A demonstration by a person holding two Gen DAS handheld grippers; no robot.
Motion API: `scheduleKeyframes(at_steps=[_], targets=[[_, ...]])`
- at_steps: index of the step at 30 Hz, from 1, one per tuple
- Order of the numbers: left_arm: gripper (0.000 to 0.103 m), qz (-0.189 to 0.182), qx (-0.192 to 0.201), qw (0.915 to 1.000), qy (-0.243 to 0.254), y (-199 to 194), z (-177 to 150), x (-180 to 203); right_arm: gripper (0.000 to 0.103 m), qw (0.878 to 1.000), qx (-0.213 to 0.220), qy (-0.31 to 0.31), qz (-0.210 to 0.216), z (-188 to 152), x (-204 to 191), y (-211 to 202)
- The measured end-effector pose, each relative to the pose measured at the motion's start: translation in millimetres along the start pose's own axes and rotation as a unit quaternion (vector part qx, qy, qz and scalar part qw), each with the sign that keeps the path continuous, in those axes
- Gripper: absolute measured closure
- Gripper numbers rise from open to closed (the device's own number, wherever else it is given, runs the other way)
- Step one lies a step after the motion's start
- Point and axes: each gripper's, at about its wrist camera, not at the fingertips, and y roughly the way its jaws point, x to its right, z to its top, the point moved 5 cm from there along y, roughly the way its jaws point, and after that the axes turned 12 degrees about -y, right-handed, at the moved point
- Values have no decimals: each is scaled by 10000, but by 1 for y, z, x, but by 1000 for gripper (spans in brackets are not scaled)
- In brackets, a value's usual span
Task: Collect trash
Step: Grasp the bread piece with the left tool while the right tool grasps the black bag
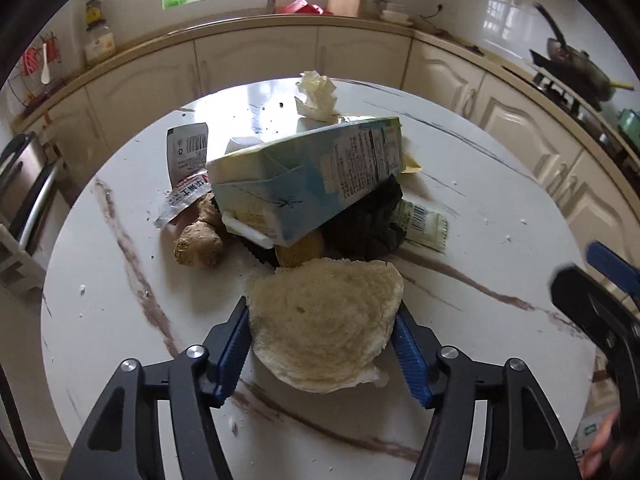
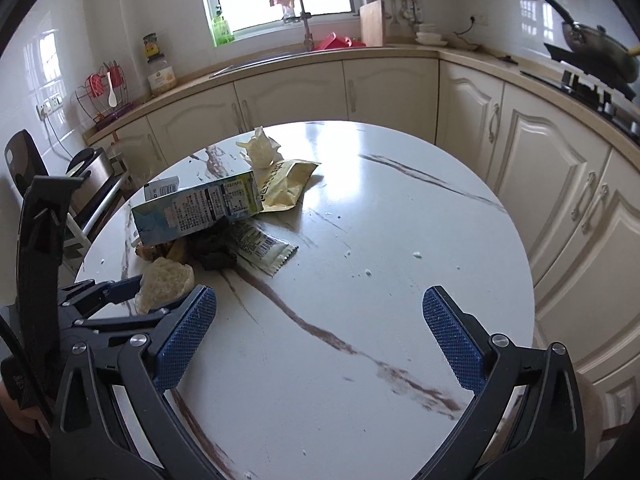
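Round marble table (image 2: 360, 240) in a kitchen with cream cabinets (image 2: 552, 152). Carton (image 1: 312, 176), ginger (image 1: 200, 240), wrappers heaped mid-table. Left gripper (image 1: 322, 332) clamping bread (image 1: 324, 320); right gripper (image 2: 320, 336) spread wide, empty.

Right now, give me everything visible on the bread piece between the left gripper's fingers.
The bread piece is a pale, porous, roughly half-round slice with a torn edge, lying flat on the marble table at the near edge of the trash pile. Both blue pads of the left gripper touch its sides. Its far edge meets a round yellow-brown item under the carton.
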Motion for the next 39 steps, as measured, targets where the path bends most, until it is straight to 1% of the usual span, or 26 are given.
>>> scheduleKeyframes(at_steps=[2, 5, 6, 8, 10, 12, 14, 16, 17, 18, 20, 21, 22, 24, 25, 26, 27, 28, 29, 30, 31, 33, 34, 36, 37, 39], targets=[[44, -11, 99, 9999, -58, -9, -3, -11, 0, 10000, -8, -62, -8, 6, -6, 4], [44, 35, 204, 9997, -129, -26, -7, -33, 0, 9992, -40, -401, -71, 16, -24, 12], [44, -20, 239, 9997, -89, -35, -9, -40, 0, 9984, -71, -557, -25, 21, -33, 17], [44, 34, 319, 9994, -143, -45, -11, -57, 0, 9969, -67, -787, 11, 27, -48, 23], [44, 110, 398, 9989, -228, -54, -12, -77, 0, 9928, -74, -1197, -24, 33, -69, 31], [44, 146, 445, 9985, -295, -64, -14, -94, 0, 9841, -72, -1752, -274, 40, -89, 40], [44, 132, 435, 9983, -357, -69, -16, -109, 0, 9710, -98, -2338, -494, 45, -108, 50], [44, 140, 459, 9980, -409, -73, -17, -121, 0, 9515, -158, -2968, -795, 49, -127, 62], [44, 124, 463, 9981, -394, -77, -18, -124, 0, 9413, -105, -3241, -936, 52, -136, 66], [44, 106, 460, 9981, -386, -79, -19, -126, 0, 9344, -48, -3432, -954, 55, -143, 70], [44, 48, 447, 9983, -372, -81, -19, -131, 1, 9253, 77, -3651, -1021, 62, -154, 74], [44, 25, 451, 9982, -407, -86, -20, -135, 5, 9204, 135, -3778, -1001, 66, -158, 77], [44, 7, 437, 9982, -420, -86, -19, -137, 8, 9187, 122, -3842, -911, 69, -162, 82], [44, -11, 432, 9982, -409, -89, -19, -141, 37, 9205, -11, -3857, -632, 74, -166, 92], [44, -34, 427, 9983, -394, -90, -19, -142, 41, 9203, -94, -3877, -522, 75, -167, 96], [44, -78, 427, 9984, -365, -92, -18, -143, 41, 9177, -93, -3940, -495, 77, -168, 98], [44, -97, 427, 9983, -372, -90, -16, -140, 45, 9195, -111, -3904, -455, 78, -165, 99], [44, -122, 426, 9983, -373, -91, -15, -140, 49, 9256, -80, -3768, -351, 82, -161, 97], [44, -139, 429, 9983, -371, -92, -15, -140, 70, 9335, 9, -3572, -310, 88, -153, 92], [44, -169, 446, 9981, -389, -93, -14, -140, 98, 9416, 80, -3361, -175, 94, -144, 86], [44, -195, 450, 9980, -386, -94, -14, -140, 100, 9493, 164, -3139, 6, 98, -137, 79], [44, -260, 470, 9979, -351, -97, -15, -141, 102, 9577, 263, -2864, 14, 104, -123, 70], [44, -301, 474, 9978, -341, -99, -15, -140, 102, 9589, 299, -2821, -33, 105, -118, 67], [44, -390, 466, 9976, -332, -101, -16, -139, 102, 9644, 179, -2632, 152, 102, -108, 63], [44, -421, 453, 9975, -336, -102, -16, -140, 102, 9656, 199, -2588, 143, 102, -103, 61], [44, -470, 449, 9974, -325, -106, -18, -141, 102, 9641, 160, -2638, 261, 99, -100, 60]])
